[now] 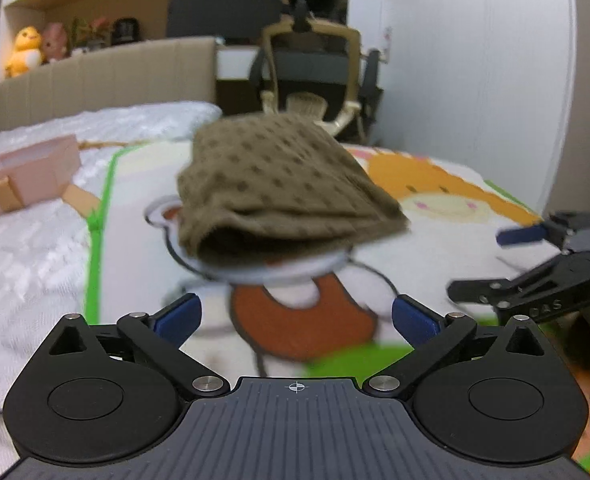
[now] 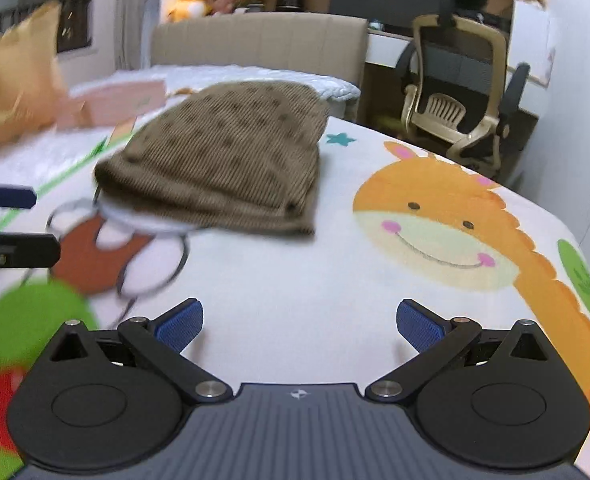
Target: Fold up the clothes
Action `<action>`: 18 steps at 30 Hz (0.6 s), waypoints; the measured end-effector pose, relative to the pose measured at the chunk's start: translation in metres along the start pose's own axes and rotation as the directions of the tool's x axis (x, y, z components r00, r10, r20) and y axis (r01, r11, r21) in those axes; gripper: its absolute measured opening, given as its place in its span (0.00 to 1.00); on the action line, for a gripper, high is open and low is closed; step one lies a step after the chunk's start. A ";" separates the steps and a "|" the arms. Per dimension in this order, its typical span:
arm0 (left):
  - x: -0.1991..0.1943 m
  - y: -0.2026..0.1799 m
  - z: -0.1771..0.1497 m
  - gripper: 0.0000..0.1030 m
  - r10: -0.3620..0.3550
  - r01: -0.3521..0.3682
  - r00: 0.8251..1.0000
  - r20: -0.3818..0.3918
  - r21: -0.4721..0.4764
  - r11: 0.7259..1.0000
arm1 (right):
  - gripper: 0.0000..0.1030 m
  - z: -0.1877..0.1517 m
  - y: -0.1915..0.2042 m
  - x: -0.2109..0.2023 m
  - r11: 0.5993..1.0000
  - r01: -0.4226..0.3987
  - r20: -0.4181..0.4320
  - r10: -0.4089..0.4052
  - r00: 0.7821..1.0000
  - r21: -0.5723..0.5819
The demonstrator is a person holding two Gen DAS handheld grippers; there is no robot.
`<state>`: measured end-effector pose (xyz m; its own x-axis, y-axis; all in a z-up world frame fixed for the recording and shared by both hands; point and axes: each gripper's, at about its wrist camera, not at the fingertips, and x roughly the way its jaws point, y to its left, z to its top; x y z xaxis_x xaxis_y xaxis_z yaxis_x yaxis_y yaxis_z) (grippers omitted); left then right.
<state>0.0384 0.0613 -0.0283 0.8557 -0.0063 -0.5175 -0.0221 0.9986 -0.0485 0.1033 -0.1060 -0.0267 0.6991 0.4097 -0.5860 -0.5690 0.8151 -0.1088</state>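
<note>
A brown dotted garment (image 1: 283, 192) lies folded in a thick bundle on the cartoon-print blanket (image 1: 435, 248); it also shows in the right wrist view (image 2: 223, 160). My left gripper (image 1: 295, 320) is open and empty, a short way in front of the bundle, touching nothing. My right gripper (image 2: 299, 322) is open and empty, nearer than the bundle and to its right. The right gripper also shows at the right edge of the left wrist view (image 1: 491, 262), and the left gripper at the left edge of the right wrist view (image 2: 35, 220).
A pink box (image 1: 23, 180) lies on the white bedding (image 1: 23, 264) to the left. A beige headboard (image 1: 107, 76) with plush toys (image 1: 27, 50) behind stands at the back. An office chair (image 2: 459, 92) and desk stand beyond the bed's far right. A tan bag (image 2: 11, 80) sits far left.
</note>
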 end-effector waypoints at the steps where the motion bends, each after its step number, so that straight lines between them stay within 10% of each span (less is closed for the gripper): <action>1: 0.000 -0.001 -0.001 1.00 0.000 0.000 1.000 -0.005 0.003 1.000 | 1.00 -0.003 0.005 -0.005 1.000 0.016 0.012 -0.016 1.000 -0.018; 18: 0.006 -0.007 -0.010 1.00 -0.004 0.005 0.996 -0.084 0.006 1.000 | 1.00 -0.009 0.000 -0.003 0.985 -0.170 -0.056 0.171 0.984 0.019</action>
<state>0.0382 0.0538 -0.0395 0.8093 -0.0147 -0.5873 -0.0151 0.9988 -0.0458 0.0975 -0.1109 -0.0322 0.5659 0.5194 -0.6403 -0.6714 0.7411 0.0078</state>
